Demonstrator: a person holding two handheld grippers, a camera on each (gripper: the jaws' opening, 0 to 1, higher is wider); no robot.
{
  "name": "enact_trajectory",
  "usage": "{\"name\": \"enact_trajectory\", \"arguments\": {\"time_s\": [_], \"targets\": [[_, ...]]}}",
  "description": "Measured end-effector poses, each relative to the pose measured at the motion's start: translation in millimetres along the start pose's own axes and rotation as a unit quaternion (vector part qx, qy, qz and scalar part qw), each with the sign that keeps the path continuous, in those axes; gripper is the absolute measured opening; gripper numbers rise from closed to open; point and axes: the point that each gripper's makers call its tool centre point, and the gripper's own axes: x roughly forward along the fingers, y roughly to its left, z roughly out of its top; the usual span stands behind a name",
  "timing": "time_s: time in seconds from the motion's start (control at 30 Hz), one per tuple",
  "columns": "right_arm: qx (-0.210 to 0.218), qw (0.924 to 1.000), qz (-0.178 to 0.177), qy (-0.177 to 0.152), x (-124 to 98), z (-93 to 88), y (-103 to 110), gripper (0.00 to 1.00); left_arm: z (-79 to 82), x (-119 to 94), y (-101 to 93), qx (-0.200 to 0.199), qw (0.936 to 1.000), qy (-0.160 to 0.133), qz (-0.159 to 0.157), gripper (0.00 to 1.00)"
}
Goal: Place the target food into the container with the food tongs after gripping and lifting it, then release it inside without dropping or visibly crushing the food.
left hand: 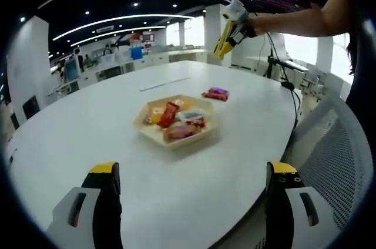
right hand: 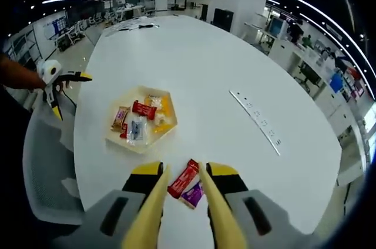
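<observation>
A tan hexagonal tray [left hand: 154, 132] [right hand: 115, 141] holding several wrapped snacks sits mid-table. A red packet [left hand: 211, 94] [right hand: 183, 179] and a purple packet [left hand: 220, 91] [right hand: 192, 195] lie together on the white table beyond the tray. My right gripper [left hand: 218, 54] [right hand: 183, 170] carries yellow tongs, held high over the table by a person's arm. In the right gripper view the tongs stand open with the two packets seen between them. My left gripper [left hand: 191, 178] [right hand: 70, 93] hovers near the table edge, jaws wide apart and empty.
A flat white strip [left hand: 164, 83] [right hand: 258, 121] lies on the table past the packets. A grey mesh chair [left hand: 335, 143] [right hand: 41, 149] stands at the table's edge beside the person. Office desks and pillars fill the background.
</observation>
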Motion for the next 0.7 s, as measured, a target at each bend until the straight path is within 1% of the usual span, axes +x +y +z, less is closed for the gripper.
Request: {"name": "enact_trajectory", "arguments": {"time_s": [0.07, 0.17, 0.23, 0.37, 0.5, 0.57, 0.63, 0.7], "targets": [[0.004, 1.0, -0.002, -0.003, 4, -1.3, 0, 0.28, 0.0, 0, -0.6, 0.0, 1.0, 0.001, -0.001, 1.0], [0.005, 1.0, -0.003, 0.002, 11, -7.4, -1, 0.28, -0.6, 0, -1.4, 0.001, 1.0, 0.003, -0.001, 1.0], [0.008, 1.0, 0.003, 0.002, 16, -10.9, 1, 0.28, -0.8, 0, -1.8, 0.001, 1.0, 0.004, -0.002, 1.0], [0.018, 0.9998, 0.005, 0.008, 31, -23.7, 2, 0.28, -1.7, 1, -2.1, 0.001, 1.0, 0.007, -0.002, 1.0], [0.031, 0.9994, -0.002, 0.012, 47, -36.5, 1, 0.29, -3.1, 1, -0.9, 0.0, 1.0, 0.009, -0.001, 1.0], [0.03, 0.9994, -0.01, 0.013, 53, -40.6, -2, 0.29, -2.8, 1, -1.3, -0.001, 1.0, 0.008, -0.002, 1.0], [0.046, 0.9986, -0.024, 0.014, 57, -44.9, -9, 0.29, -4.0, 2, -1.0, 0.0, 0.9999, 0.011, -0.002, 1.0], [0.065, 0.9976, -0.022, 0.01, 62, -47.2, -11, 0.29, -4.2, 2, -1.7, -0.001, 0.9999, 0.011, -0.003, 1.0]]}}
